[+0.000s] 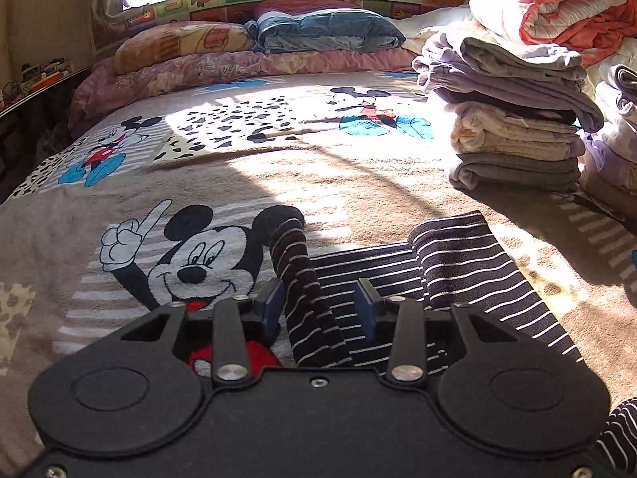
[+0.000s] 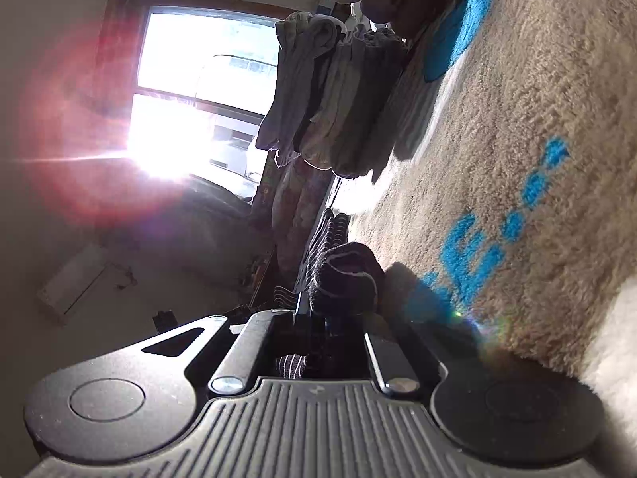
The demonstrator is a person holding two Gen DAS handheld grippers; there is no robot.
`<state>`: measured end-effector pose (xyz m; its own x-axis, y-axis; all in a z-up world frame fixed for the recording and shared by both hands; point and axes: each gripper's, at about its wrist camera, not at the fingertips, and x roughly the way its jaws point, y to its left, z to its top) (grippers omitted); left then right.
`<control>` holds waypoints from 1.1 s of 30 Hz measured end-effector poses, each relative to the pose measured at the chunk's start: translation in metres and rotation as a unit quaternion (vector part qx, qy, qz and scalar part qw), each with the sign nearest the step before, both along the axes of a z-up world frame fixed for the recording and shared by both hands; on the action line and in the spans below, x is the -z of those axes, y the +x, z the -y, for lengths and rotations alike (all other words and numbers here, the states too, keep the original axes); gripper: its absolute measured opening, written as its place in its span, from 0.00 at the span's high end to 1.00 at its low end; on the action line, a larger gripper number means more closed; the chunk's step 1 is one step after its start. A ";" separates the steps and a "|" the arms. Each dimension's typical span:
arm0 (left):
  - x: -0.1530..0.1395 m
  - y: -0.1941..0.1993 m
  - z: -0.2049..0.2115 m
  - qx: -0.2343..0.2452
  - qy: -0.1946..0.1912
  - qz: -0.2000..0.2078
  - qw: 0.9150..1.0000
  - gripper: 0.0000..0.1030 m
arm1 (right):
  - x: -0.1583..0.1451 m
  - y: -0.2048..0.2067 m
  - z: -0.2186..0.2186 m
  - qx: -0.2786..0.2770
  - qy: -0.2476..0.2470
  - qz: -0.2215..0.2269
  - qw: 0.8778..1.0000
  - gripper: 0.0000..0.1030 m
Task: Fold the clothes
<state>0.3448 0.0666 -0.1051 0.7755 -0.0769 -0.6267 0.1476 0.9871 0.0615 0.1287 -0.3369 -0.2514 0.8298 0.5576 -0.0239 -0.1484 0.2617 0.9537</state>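
Observation:
A dark garment with thin white stripes lies on the Mickey Mouse blanket near the front. One raised fold of it runs up between the blue pads of my left gripper, which stands open just above the cloth. The right wrist view is turned on its side. There my right gripper is shut on a bunched edge of the striped garment, close to the blanket. Its fingertips are mostly hidden by the cloth.
A tall stack of folded clothes stands at the right of the bed, also seen as the stack. An orange and white quilt lies behind it. Pillows line the far edge under a bright window.

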 end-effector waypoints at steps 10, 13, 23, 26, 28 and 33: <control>0.010 0.016 0.024 0.010 0.041 -0.007 0.999 0.95 | 0.001 0.002 0.000 -0.004 0.003 0.004 1.000 0.91; 0.019 0.021 0.034 0.020 0.057 -0.016 0.998 0.95 | 0.001 0.001 0.001 -0.005 0.004 0.006 1.000 0.91; 0.010 0.010 0.010 0.059 -0.015 -0.015 0.998 0.69 | 0.001 0.000 0.000 -0.007 0.003 0.007 1.000 0.91; -0.005 0.008 -0.009 0.044 -0.019 0.008 0.999 0.71 | 0.000 0.000 -0.001 -0.006 0.004 0.007 1.000 0.91; -0.006 0.014 -0.016 0.044 -0.010 0.009 0.999 0.80 | 0.000 0.000 -0.001 -0.006 0.004 0.008 1.000 0.91; 0.013 0.036 -0.005 0.079 0.023 -0.014 0.997 0.89 | 0.001 0.000 -0.001 -0.006 0.008 0.012 1.000 0.91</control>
<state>0.3806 0.0713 -0.1178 0.7388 -0.1676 -0.6528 0.3029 0.9478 0.0994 0.1291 -0.3362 -0.2523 0.8228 0.5683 0.0047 -0.1741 0.2441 0.9540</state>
